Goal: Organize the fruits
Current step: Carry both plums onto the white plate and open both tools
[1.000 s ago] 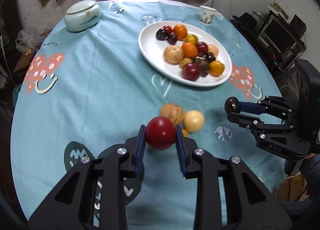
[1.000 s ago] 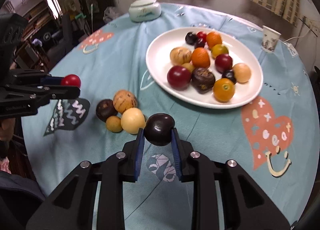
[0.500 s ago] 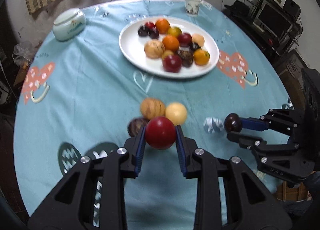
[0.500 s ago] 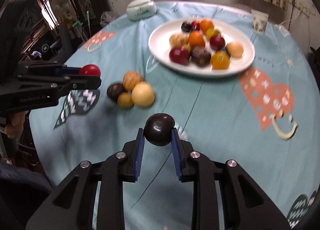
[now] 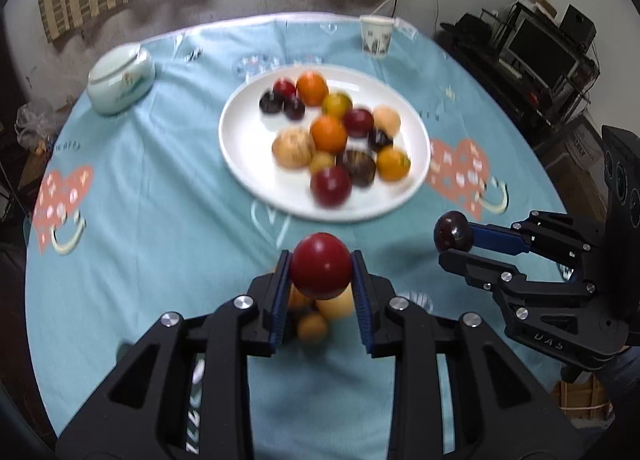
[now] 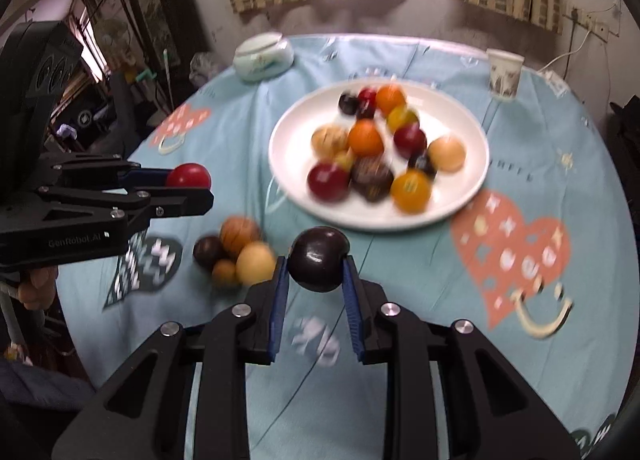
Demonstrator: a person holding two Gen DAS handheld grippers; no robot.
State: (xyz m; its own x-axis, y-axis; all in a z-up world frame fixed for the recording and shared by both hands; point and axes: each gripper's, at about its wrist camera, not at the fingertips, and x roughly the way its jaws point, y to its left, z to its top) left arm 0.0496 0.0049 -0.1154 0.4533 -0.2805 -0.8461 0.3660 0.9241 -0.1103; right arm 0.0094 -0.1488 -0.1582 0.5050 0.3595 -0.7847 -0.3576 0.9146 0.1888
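From my left wrist: my left gripper [image 5: 321, 270] clamps a red fruit [image 5: 321, 270] above the table's near edge — round, it could squirt out. From my right wrist: my right gripper [image 6: 318, 266] pinches a dark plum [image 6: 318, 265] short of the plate [image 6: 288, 164] — dropped there, it scatters the crowded pile.

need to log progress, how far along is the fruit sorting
Done: about a dozen fruits sit on the white plate. In hand: left gripper holds a red fruit, right gripper a dark fruit. Left: four loose fruits on the tablecloth.
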